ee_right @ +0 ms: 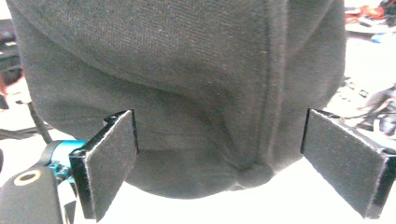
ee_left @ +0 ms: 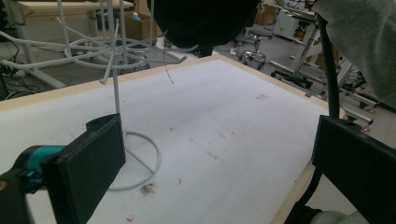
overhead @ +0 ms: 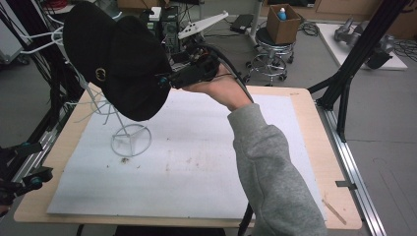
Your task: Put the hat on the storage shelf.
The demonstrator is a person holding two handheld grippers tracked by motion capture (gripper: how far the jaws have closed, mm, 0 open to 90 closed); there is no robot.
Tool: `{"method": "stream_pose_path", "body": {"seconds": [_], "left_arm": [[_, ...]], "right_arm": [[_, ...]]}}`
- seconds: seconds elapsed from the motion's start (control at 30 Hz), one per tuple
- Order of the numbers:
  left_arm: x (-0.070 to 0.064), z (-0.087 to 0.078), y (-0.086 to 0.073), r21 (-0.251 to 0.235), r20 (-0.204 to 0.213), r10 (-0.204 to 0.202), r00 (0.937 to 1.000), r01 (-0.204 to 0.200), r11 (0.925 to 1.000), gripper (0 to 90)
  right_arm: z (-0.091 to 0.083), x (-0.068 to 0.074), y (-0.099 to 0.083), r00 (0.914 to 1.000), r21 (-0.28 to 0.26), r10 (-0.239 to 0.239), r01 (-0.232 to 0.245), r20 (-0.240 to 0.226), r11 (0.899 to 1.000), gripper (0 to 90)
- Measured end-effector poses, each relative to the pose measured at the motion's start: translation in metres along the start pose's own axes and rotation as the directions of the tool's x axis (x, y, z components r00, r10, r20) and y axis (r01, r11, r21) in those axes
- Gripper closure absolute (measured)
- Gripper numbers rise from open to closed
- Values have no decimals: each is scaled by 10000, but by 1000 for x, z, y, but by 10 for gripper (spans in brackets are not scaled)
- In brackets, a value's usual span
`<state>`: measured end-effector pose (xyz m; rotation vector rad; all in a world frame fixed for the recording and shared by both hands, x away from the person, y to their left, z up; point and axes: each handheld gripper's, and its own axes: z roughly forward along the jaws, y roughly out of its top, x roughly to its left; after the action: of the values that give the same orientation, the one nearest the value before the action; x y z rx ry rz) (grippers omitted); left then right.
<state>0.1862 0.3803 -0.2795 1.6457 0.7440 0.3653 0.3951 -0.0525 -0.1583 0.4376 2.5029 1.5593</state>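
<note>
A black cap (overhead: 113, 64) with a small gold emblem hangs on top of a white wire stand (overhead: 130, 140) at the table's back left. A hand in a grey sleeve (overhead: 275, 172) holds my right gripper (overhead: 164, 81) against the cap's right side. In the right gripper view, that gripper (ee_right: 219, 158) is open, its jaws wide apart with the cap (ee_right: 187, 84) bulging just ahead of them. My left gripper (overhead: 37, 162) sits low at the table's front left corner. It is open (ee_left: 219, 172) with nothing between its jaws, facing the stand's ring base (ee_left: 140, 163).
A white mat (overhead: 196, 162) with a few stains covers the wooden table (overhead: 324, 162). A black frame post (overhead: 344, 88) stands at the right edge. A stool carrying a cardboard box (overhead: 282, 22) is behind the table. The wire arms (ee_left: 116, 49) spread around the stand's pole.
</note>
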Motion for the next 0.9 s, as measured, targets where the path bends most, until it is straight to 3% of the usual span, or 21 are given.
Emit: {"method": "stream_pose_path", "body": {"seconds": [0.17, 0.5, 0.77, 0.9], "left_arm": [[3, 2, 3, -31, 100, -4, 10000, 4, 10000, 30], [10, 19, 8, -29, 328, 33, 9995, -32, 10000, 30], [14, 34, 12, -22, 606, 131, 9981, -130, 9999, 31], [18, 40, 13, 20, 519, 136, 9986, -137, 9999, 31]], "right_arm": [[-11, 3, -7, 9993, -102, -158, 161, 329, 9998, 103], [-41, 9, -31, 9948, -293, 232, -204, 994, 9994, 103], [-65, 14, -63, 9868, -434, 444, -381, 1558, 9983, 103], [-78, 17, -81, 9796, -571, 633, -533, 1910, 9969, 103]]}}
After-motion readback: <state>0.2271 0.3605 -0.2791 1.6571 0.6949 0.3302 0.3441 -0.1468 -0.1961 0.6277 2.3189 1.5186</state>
